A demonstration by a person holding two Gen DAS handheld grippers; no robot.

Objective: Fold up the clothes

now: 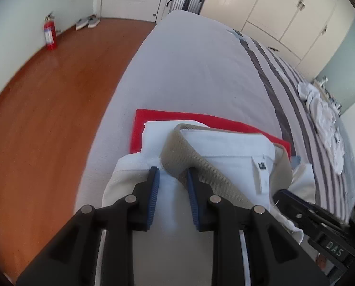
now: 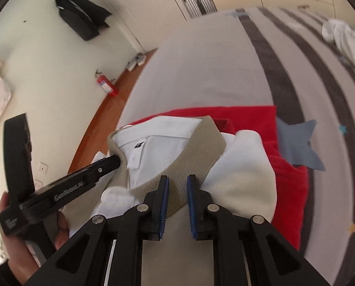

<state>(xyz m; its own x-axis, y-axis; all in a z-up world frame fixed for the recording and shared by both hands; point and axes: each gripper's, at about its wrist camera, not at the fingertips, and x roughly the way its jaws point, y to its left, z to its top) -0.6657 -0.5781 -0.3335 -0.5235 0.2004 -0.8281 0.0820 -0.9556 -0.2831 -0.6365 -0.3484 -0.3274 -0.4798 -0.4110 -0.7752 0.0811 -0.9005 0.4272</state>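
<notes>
1. Left gripper: its fingers are nearly closed and pinch a fold of the white polo shirt just beside the collar. Holding it there probably keeps the folded bundle flat during lowering.
2. Right gripper: its fingers are closing, with the beige collar between them and the pads apparently already on the cloth. The two grips bracket the neckline, so the bundle likely hangs evenly.
3. Polo shirt: it lies folded at the near edge of the bed, resting on a folded red garment.
4. Orientation: the collar end faces the grippers and the folded lower edge points away down the bed. The long axis appears to run across the bed, parallel to the red garment's far edge, though the fisheye distortion makes this uncertain.
5. Farther back, unfolded white clothes lie on the striped cover.
</notes>
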